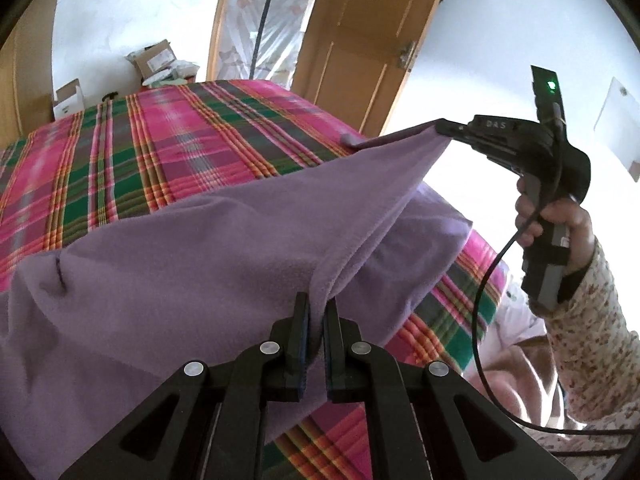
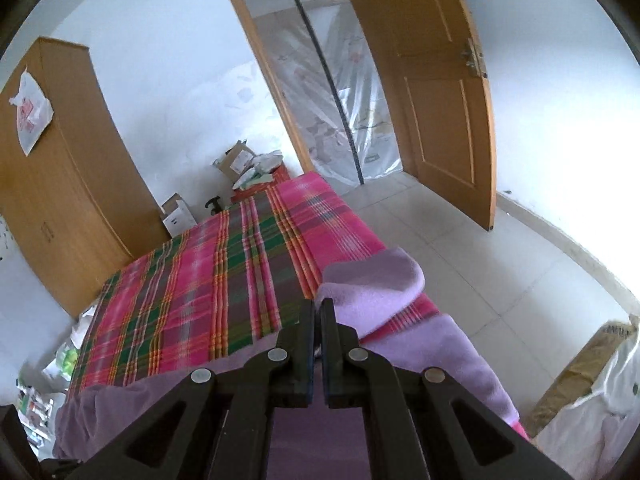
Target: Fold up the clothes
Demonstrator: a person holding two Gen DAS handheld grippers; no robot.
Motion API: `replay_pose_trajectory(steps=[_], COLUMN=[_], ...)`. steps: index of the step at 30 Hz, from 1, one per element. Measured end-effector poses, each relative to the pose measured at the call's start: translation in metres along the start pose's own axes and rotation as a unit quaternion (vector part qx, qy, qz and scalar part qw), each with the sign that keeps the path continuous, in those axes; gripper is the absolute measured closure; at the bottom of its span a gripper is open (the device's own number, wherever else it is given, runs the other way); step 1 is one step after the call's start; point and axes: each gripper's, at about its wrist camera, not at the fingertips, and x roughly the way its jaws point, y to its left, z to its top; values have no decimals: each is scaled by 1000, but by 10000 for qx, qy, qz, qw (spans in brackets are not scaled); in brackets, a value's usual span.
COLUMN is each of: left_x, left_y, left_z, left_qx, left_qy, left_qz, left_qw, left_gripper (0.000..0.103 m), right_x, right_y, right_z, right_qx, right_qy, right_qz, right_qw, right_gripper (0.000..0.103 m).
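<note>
The left gripper (image 1: 316, 304) is clamped on an edge of the purple fleece garment (image 1: 200, 248), which drapes over the bed's (image 1: 160, 148) near right corner; soft, light, limp — it looks likely to sag between holds; the right gripper (image 1: 442, 125) pinches another edge, lifted.

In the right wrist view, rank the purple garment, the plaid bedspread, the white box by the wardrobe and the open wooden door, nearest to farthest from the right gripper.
1. purple garment, clamped in the right gripper.
2. plaid bedspread, just beyond, left.
3. white box, past the bed's far left corner.
4. wooden door, far right; its order with the box is too close to call.
</note>
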Motion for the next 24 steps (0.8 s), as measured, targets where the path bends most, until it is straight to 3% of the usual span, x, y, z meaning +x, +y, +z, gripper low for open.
replay_pose_trajectory(steps=[11, 18, 24], left_x=[26, 25, 11], left_y=[-5, -4, -2], left_z=[-24, -33, -43], left_qx=[70, -83, -74], left_qy=[444, 463, 377], left_qz=[24, -34, -287], left_qw=[9990, 9989, 9988], left_gripper=[97, 95, 86], right_x=[-2, 0, 2], right_y=[-37, -49, -59], right_z=[-44, -57, -67], right_qx=[279, 399, 496], right_qy=[144, 238, 314], right_qz=[-197, -221, -241], right_qw=[9993, 9987, 9980], right_gripper=[100, 100, 100])
